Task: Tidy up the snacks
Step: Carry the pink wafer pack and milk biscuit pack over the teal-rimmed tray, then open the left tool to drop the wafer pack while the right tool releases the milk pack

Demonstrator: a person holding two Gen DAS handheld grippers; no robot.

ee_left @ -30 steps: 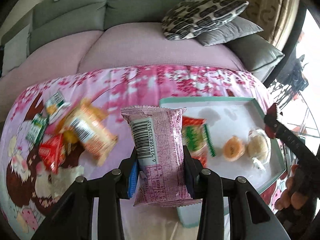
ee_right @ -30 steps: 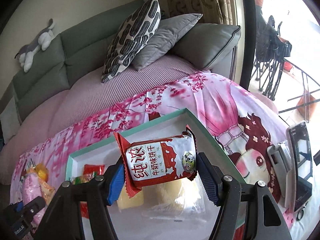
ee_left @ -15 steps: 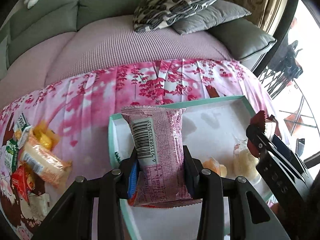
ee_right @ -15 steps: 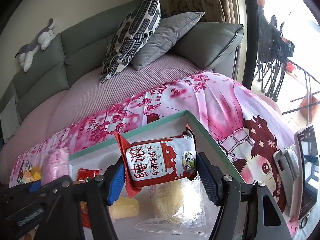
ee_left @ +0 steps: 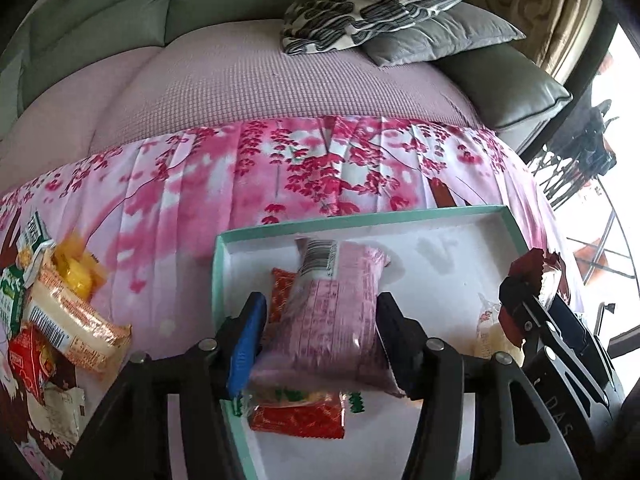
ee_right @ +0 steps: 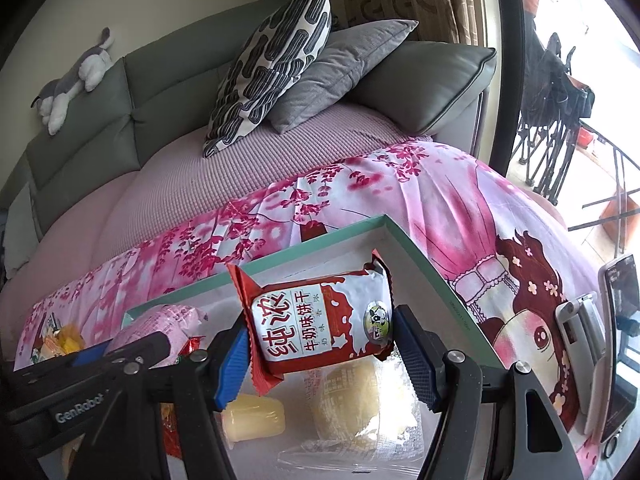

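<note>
A teal-rimmed white tray (ee_left: 360, 222) (ee_right: 440, 280) lies on the pink floral cloth. My left gripper (ee_left: 320, 320) is open over the tray's left part; the pink snack packet (ee_left: 332, 316) lies tilted between its fingers on red packets (ee_left: 298, 416), its image blurred. The packet also shows in the right wrist view (ee_right: 160, 324). My right gripper (ee_right: 320, 356) is shut on a red and white biscuit packet (ee_right: 320, 324), held above the tray's right part. A yellow jelly cup (ee_right: 254, 418) and a wrapped pastry (ee_right: 356, 404) lie below it.
Loose snacks (ee_left: 60, 312) lie in a heap on the cloth left of the tray. A phone on a stand (ee_right: 608, 344) sits right of the tray. A sofa with cushions (ee_right: 272, 64) is behind. The right gripper's body (ee_left: 560, 344) shows beside the tray.
My left gripper carried the pink packet right, over the tray, then opened; the packet dropped and tipped forward onto the red packets. The right gripper held its packet nearly still.
</note>
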